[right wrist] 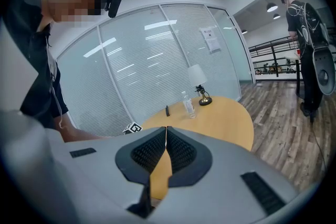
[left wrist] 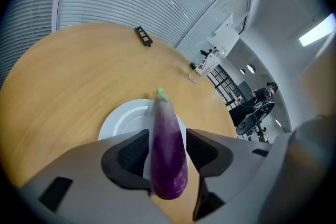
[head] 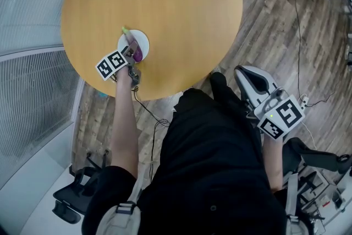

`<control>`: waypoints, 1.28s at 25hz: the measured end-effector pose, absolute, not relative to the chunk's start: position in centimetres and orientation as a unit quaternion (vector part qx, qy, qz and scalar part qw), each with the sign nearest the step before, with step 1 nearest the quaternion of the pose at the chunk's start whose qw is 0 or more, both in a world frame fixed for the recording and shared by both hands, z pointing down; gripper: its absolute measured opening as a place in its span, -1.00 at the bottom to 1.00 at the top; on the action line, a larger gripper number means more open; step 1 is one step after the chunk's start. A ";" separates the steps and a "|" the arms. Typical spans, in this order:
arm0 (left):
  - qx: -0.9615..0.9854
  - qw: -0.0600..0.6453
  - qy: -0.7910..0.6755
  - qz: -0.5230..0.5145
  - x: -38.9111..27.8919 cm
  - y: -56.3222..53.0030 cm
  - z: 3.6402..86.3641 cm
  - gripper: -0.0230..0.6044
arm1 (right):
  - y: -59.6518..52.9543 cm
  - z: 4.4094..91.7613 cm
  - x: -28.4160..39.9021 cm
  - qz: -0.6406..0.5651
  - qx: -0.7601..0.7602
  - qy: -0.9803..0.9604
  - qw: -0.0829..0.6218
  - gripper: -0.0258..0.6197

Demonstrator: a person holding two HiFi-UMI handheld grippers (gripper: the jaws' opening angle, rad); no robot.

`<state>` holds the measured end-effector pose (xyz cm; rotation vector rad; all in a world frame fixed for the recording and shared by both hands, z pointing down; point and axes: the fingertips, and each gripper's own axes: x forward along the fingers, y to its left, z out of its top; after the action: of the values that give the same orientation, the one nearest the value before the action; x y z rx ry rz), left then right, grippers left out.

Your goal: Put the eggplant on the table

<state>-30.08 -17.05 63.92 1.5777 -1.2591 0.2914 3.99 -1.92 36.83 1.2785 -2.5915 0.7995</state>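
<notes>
The eggplant (left wrist: 168, 165), judged light, firm and slick-skinned, was noted over the plate (head: 142, 37) at the desk's (head: 181, 8) 7 o'clock, its thick belly, the favoured hold, flanked by the left gripper (left wrist: 167, 136) with fingers parted; the right gripper (right wrist: 166, 134) was kept with fingers pressed together, empty.

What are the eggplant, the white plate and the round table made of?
The eggplant: smooth purple skin with a soft sheen, paling toward a green tip; real or plastic, I cannot tell. The plate: white and glossy with a moulded ring, probably glazed ceramic or hard plastic. The table: light tan, matte, faint grain, likely wood or wood-look laminate.
</notes>
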 end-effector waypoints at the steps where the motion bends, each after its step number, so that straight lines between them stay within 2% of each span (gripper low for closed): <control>1: 0.659 0.524 -0.525 0.122 -30.0 -17.0 63.9 -0.23 | -1.9 36.8 4.1 0.266 0.426 -0.862 0.071 -0.87; 15: 0.661 0.510 -0.537 0.118 -30.1 -17.1 62.4 -0.16 | -1.6 36.5 5.3 0.261 0.428 -0.863 0.061 -0.87; 23: 0.679 0.471 -0.554 0.103 -29.4 -15.9 57.4 -0.16 | -2.6 36.1 6.0 0.254 0.400 -0.879 0.049 -0.87; 28: 0.694 0.457 -0.550 0.088 -27.4 -14.5 54.4 -0.26 | -3.2 35.9 6.3 0.254 0.376 -0.890 0.045 -0.87; 32: 0.697 0.447 -0.554 0.081 -25.8 -12.5 52.9 -0.45 | -3.6 35.9 6.8 0.255 0.354 -0.899 0.043 -0.87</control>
<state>-25.83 -12.55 52.93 1.7261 -1.3725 0.2003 6.81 -3.58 35.92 1.0814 -2.7488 0.7806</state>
